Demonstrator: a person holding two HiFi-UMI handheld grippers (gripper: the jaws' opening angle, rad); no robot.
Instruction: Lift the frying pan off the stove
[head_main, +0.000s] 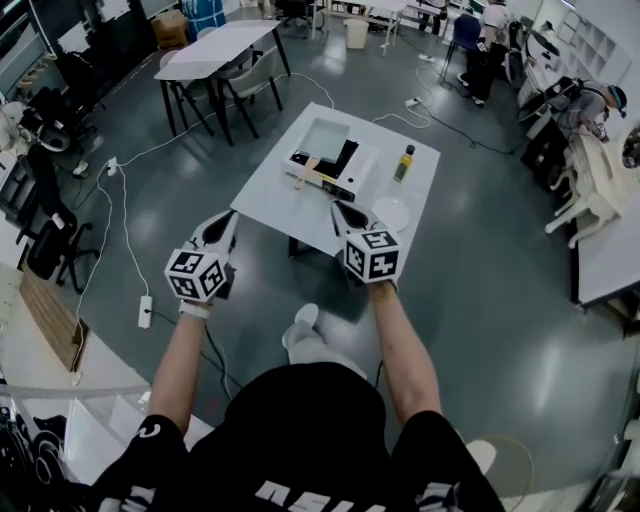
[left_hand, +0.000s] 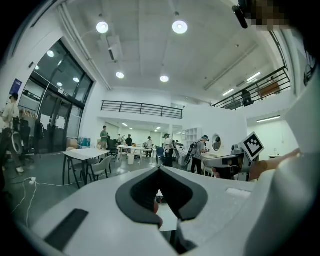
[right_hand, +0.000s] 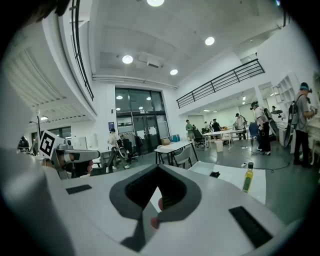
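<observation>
Person, black shirt (head_main: 320, 440), seen from above, both bare forearms stretched forward, one white shoe (head_main: 305, 318) on the grey floor (head_main: 480, 300) below. Left tongs (head_main: 224, 222), white body with marker cube behind: jaws closed tip to tip, nothing between them, confirmed in the left gripper view (left_hand: 160, 169); held in the air short of the tabletop's near left corner, touching nothing. Right tongs (head_main: 344, 210), same build: jaws likewise closed and empty, confirmed in the right gripper view (right_hand: 158, 167); tip over the tabletop's near edge in the head view, just beside the plate, not in contact with it. The two tongs are level with each other and well apart. Tabletop (head_main: 270, 190), white, rectangular, set at an angle to the person. Stove (head_main: 340, 165), black-and-white block, near the tabletop's middle, beyond both tongs. Pan (head_main: 305, 172): sits on the stove's near left part, well clear of both tongs; only a light wooden handle pointing toward the person is distinct, the body too small to make out. Plate (head_main: 390, 213), white, round, at the near right edge, right of the stove. Bottle (head_main: 404, 163), yellow contents, dark cap, upright, right of the stove and beyond the plate. Power strip (head_main: 146, 311), white, on the floor left of the left tongs. Second table (head_main: 215, 50) with chairs, far left.
</observation>
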